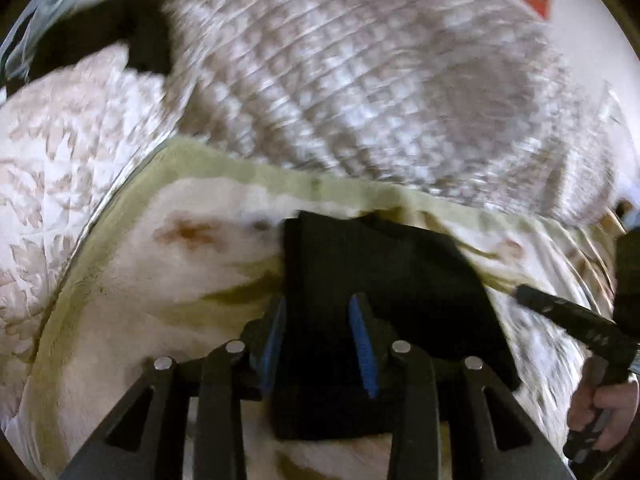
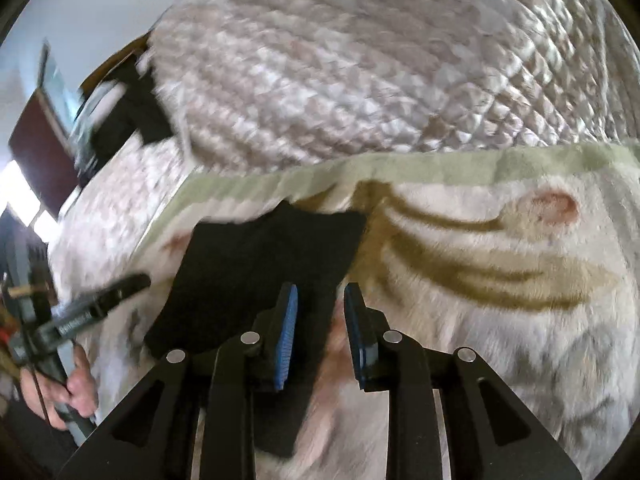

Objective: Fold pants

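Note:
The black pants lie folded into a compact rectangle on a cream blanket with a green border. They also show in the right wrist view. My left gripper is open, its blue pads over the near edge of the pants. My right gripper is open at the pants' right edge, holding nothing. The right gripper shows in the left wrist view, and the left gripper in the right wrist view. Both views are motion-blurred.
The blanket has olive leaf and pink flower prints. It lies on a quilted white-and-beige bedspread. A dark object lies at the bed's far left. A dark wooden board stands by the wall.

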A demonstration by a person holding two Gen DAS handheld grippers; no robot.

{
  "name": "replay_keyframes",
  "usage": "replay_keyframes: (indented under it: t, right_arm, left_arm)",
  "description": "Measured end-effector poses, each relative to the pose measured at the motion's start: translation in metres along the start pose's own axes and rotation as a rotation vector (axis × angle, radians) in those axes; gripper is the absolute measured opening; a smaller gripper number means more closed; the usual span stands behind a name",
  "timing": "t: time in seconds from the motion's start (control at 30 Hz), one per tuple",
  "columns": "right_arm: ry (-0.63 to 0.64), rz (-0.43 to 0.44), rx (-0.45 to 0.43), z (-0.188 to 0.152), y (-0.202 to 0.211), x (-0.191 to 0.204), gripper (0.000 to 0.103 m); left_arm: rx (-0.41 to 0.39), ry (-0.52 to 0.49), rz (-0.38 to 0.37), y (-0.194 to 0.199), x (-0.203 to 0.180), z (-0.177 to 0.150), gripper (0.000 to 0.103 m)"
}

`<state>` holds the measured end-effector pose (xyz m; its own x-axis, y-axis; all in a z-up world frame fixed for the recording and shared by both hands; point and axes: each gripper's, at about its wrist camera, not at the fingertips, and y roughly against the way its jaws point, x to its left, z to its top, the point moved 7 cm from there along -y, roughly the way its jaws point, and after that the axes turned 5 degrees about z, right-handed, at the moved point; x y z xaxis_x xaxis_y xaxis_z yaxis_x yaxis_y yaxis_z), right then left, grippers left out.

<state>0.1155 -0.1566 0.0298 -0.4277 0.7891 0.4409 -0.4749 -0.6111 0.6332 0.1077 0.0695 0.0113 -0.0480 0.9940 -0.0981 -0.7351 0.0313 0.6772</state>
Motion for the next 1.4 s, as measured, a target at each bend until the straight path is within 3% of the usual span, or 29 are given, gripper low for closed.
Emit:
replay_keyframes:
  t: [0.17, 0.2, 0.4, 0.57, 0.7, 0.9, 0.97, 1.07, 1.3, 1.4]
  right_arm:
    - [0.182, -0.089, 0.125, -0.049, -0.018, 0.023, 0.024]
    - [0.2, -0.099, 0.111, -0.05, -0.016, 0.024, 0.024]
    - [0.218, -0.086, 0.057, -0.047, 0.012, 0.038, 0.024]
    - [0.194, -0.078, 0.098, -0.065, 0.011, 0.04, 0.024]
    - [0.156, -0.076, 0.074, -0.075, 0.028, 0.04, 0.025]
    - [0.169, -0.116, 0.077, -0.088, 0.033, 0.04, 0.038]
    - [0.176, -0.136, 0.08, -0.09, 0.031, 0.038, 0.045]
    - [0.185, -0.145, 0.083, -0.093, 0.029, 0.035, 0.045]
    - [0.162, -0.163, 0.121, -0.104, 0.016, 0.021, 0.045]
    - [0.178, -0.167, 0.112, -0.105, 0.014, 0.021, 0.049]
  left_arm:
    - [0.096, -0.082, 0.013, -0.011, -0.019, -0.041, 0.035]
    - [0.108, -0.092, 0.025, -0.015, -0.019, -0.046, 0.035]
    - [0.063, -0.076, 0.049, 0.009, -0.019, -0.046, 0.035]
    - [0.052, -0.067, 0.044, 0.024, -0.026, -0.057, 0.035]
    - [0.059, -0.033, 0.046, 0.034, -0.027, -0.071, 0.036]
    - [0.13, -0.036, 0.051, 0.025, -0.032, -0.095, 0.036]
    - [0.133, -0.048, 0.072, 0.024, -0.032, -0.098, 0.04]
    - [0.128, -0.042, 0.084, 0.021, -0.029, -0.099, 0.048]
    - [0.145, -0.056, 0.115, 0.01, -0.027, -0.105, 0.054]
    - [0.149, -0.078, 0.109, 0.006, -0.031, -0.107, 0.064]
